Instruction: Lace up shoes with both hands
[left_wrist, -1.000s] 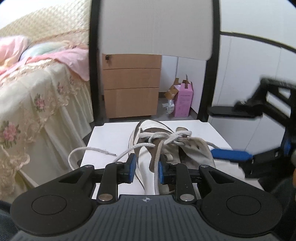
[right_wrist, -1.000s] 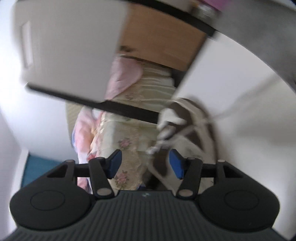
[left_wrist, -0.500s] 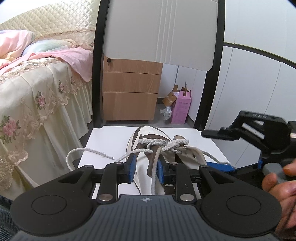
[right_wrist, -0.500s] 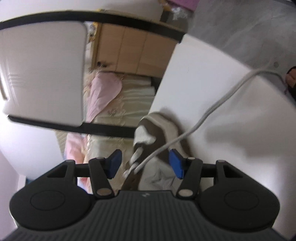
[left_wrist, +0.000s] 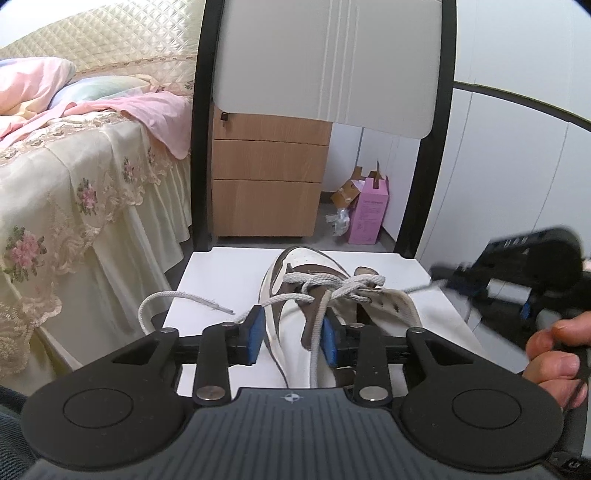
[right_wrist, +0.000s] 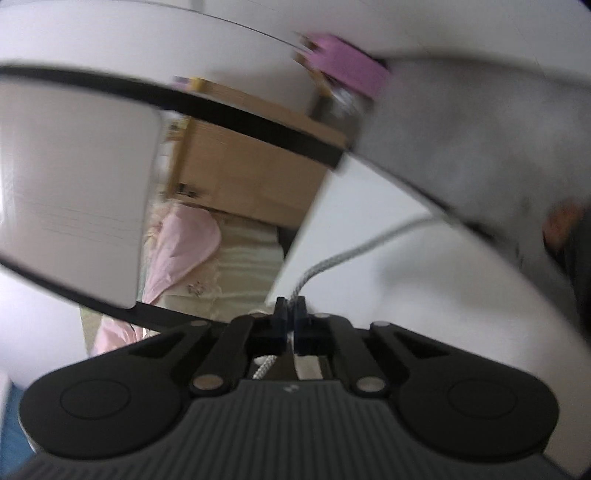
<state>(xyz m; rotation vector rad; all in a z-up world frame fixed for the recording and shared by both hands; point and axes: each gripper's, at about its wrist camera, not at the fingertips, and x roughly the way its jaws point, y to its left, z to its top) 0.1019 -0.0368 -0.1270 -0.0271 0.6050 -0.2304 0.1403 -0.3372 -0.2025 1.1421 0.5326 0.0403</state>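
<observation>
A white and brown shoe (left_wrist: 299, 264) lies on a white chair seat (left_wrist: 221, 280), toe pointing away. My left gripper (left_wrist: 291, 334) straddles the shoe's near left flap and a hanging strand; its jaws are opening and the pads no longer look pressed on it. One end of the white lace (left_wrist: 177, 295) curls loose on the seat to the left. The other end runs taut to the right into my right gripper (left_wrist: 448, 282), held by a hand (left_wrist: 554, 354). In the right wrist view that gripper (right_wrist: 291, 310) is shut on the lace (right_wrist: 343, 258), though the picture is blurred.
The chair's white backrest (left_wrist: 325, 55) and black frame rise behind the shoe. A bed with a floral cover (left_wrist: 74, 192) stands to the left, a wooden drawer unit (left_wrist: 266, 184) behind, and a pink box (left_wrist: 371, 210) on the floor.
The right gripper's jaws closed on the lace strand that lay between them and drew it taut to the right. The left gripper's jaws widened a little around the shoe's flap.
</observation>
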